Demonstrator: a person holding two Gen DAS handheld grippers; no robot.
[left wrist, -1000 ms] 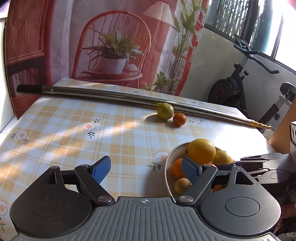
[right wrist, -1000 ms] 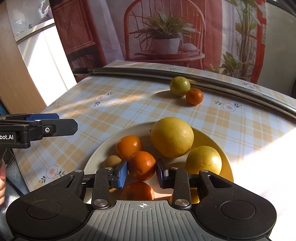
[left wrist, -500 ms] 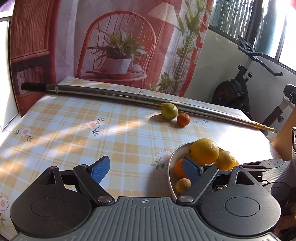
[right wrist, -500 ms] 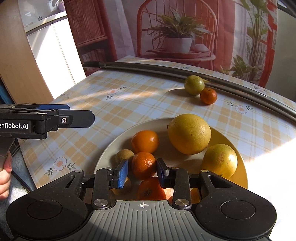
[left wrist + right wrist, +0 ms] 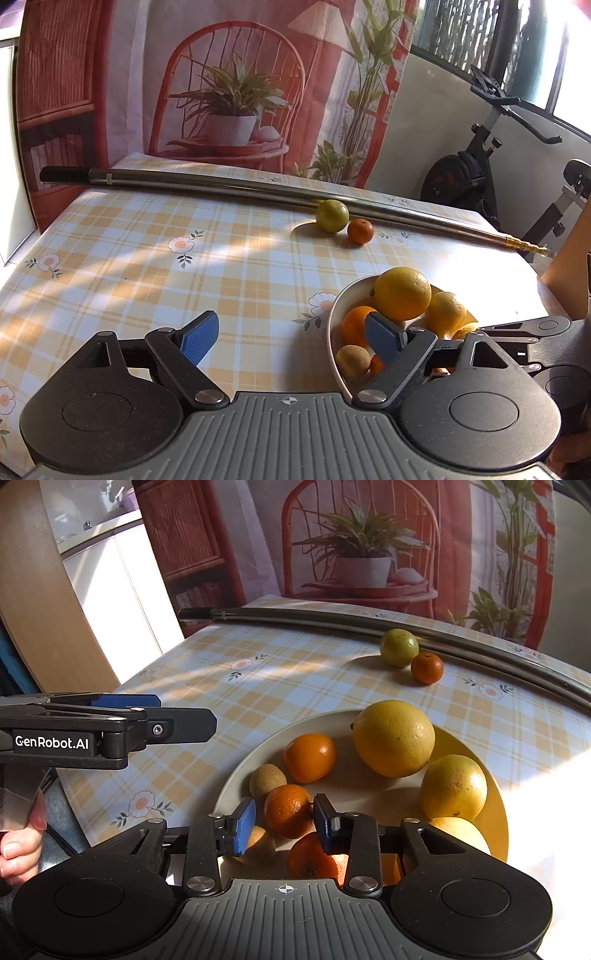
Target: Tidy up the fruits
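A cream plate holds several fruits: a large yellow citrus, smaller yellow ones, oranges and brown kiwis. My right gripper hovers low over the plate's near side, open. A small orange lies on the plate just ahead of its blue pads, with a gap on the left. A green citrus and a small tangerine sit loose on the checked tablecloth by the pole. My left gripper is wide open above the cloth, left of the plate, holding nothing.
A long metal pole lies across the far side of the table. A printed backdrop hangs behind it. An exercise bike stands off the table's right end. A hand holds the left gripper's handle near a wooden panel.
The right gripper let go of the small orange and drew back and up from the plate; the orange rests among the others. The left gripper rose slightly, still open.
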